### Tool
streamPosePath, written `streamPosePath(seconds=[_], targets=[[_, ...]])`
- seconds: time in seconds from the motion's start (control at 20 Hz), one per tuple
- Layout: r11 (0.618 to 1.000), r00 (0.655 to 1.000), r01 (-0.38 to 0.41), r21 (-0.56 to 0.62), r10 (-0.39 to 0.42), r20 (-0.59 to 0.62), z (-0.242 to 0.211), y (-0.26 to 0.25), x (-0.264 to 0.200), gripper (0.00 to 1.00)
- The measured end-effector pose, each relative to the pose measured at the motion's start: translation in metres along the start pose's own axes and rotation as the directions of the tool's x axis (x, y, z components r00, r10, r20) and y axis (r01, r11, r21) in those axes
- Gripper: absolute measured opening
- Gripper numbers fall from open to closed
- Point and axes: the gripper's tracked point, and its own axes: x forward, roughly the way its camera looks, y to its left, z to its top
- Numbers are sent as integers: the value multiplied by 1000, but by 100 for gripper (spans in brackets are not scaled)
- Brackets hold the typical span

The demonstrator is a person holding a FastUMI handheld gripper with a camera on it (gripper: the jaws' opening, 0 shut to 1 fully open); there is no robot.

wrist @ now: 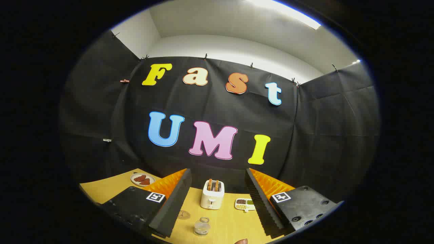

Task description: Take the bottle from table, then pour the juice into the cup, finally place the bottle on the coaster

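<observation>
Your gripper is spread wide, fingers holding nothing, hovering above the yellow table. Between the fingers: glass cup nearest, coaster just left of it, white toaster beyond, small tray to its right. Plate sits past the left finger. Orange bottle cap peeks in below.

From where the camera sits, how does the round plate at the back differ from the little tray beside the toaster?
The plate is round and holds reddish-brown pieces; the tray is longer, split into compartments with greenish and yellowish fillings. The plate lies beyond the left finger of the open tongs; the tray sits between the fingers, beside the toaster. Both are pale, shallow dishes on the yellow table.
</observation>
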Motion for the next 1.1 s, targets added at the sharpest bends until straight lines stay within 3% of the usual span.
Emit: streamPosePath(seconds=[1.1], targets=[[1000,1000,-22,3,22,-22,-25,5,5,98]])
